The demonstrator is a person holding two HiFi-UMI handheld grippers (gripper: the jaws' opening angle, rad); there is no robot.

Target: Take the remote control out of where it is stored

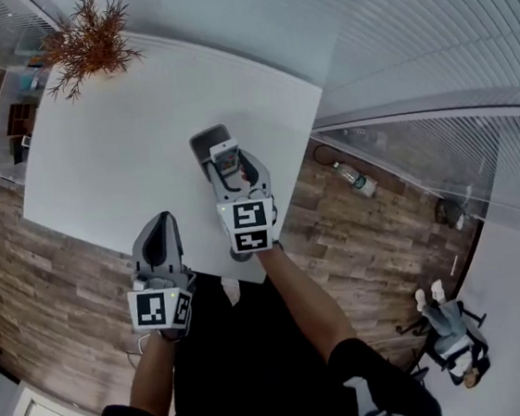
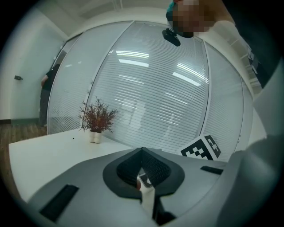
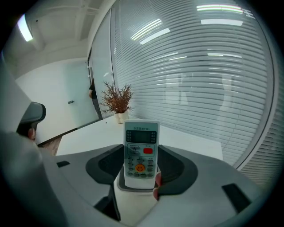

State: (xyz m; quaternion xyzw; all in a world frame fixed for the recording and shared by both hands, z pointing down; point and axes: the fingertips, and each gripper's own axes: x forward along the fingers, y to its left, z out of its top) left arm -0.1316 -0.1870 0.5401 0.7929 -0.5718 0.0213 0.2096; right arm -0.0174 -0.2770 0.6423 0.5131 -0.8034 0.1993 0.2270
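A white remote control [image 3: 141,150] with a red and an orange button stands upright in a grey holder [image 3: 133,189] on the white table [image 1: 123,153]. My right gripper [image 3: 141,165] has a jaw on each side of the remote, and both pads press against its edges. In the head view the remote control [image 1: 224,155] shows between the jaws of the right gripper [image 1: 229,166], near the table's front right edge. My left gripper [image 1: 158,228] hovers over the table's front edge to the left, jaws together and empty.
A potted dry plant [image 1: 87,40] stands at the table's far left corner. Glass walls with blinds run behind and to the right. A bottle [image 1: 355,179] lies on the wood floor, and a person sits on a chair [image 1: 451,325] further right.
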